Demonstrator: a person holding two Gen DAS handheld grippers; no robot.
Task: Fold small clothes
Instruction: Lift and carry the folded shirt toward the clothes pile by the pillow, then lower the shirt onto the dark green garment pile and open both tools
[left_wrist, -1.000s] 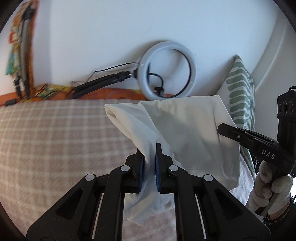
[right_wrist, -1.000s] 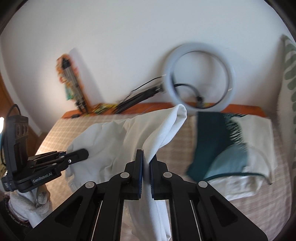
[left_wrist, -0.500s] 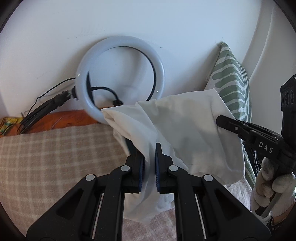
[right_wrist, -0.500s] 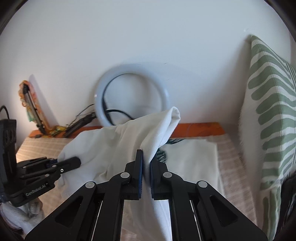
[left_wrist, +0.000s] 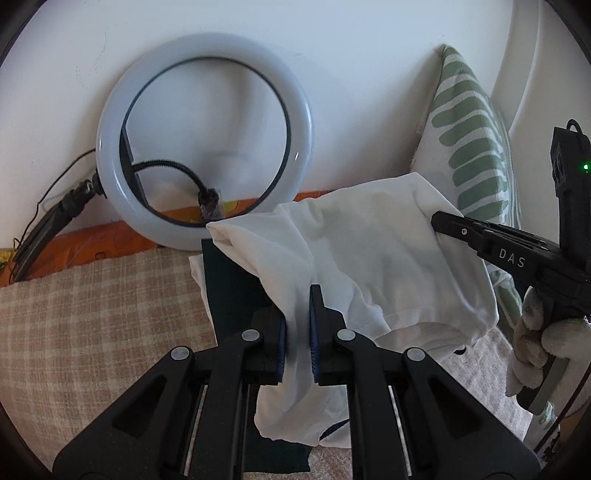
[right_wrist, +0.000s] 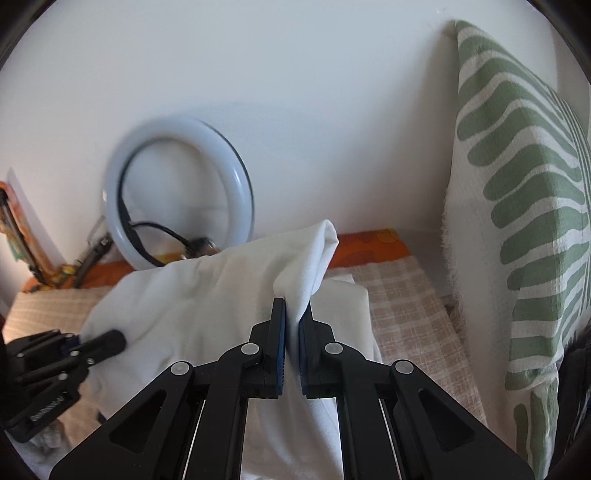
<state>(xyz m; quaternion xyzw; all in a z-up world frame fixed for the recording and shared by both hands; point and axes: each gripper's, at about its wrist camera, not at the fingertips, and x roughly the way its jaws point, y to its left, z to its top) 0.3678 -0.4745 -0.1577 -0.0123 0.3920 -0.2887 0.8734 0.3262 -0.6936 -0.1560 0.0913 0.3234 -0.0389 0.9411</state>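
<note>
1. Pinching a bunched fold of cloth between blue ribbed pads, the left gripper (left_wrist: 297, 325), a black plastic two-finger tool with silver rivets, is clamped tight on the soft white cotton garment (left_wrist: 373, 266).
2. Its twin, the right gripper (right_wrist: 291, 332), is likewise closed on another gathered edge of that garment (right_wrist: 207, 295), the fabric rising in a rounded peak above its fingers.
3. Between the two tools the garment hangs as a slack, creased sheet with a stitched hem showing along its lower edge, held up above the bed.
4. A hand in a knitted white work glove (left_wrist: 535, 343) grips the right tool's handle.
5. Under the garment lie a flat dark teal cloth (left_wrist: 232, 280) and a folded white piece (right_wrist: 354, 295), both resting on the woven beige checked bedspread (left_wrist: 92, 314).
6. Beyond, a smooth white plastic ring light (left_wrist: 203, 136) with a black cable leans against the plain white wall (left_wrist: 332, 55), above an orange patterned strip (right_wrist: 369, 247).
7. At the right stands a coarse-woven white cushion with green leaf stripes (right_wrist: 524, 206), fringed along its edge.
</note>
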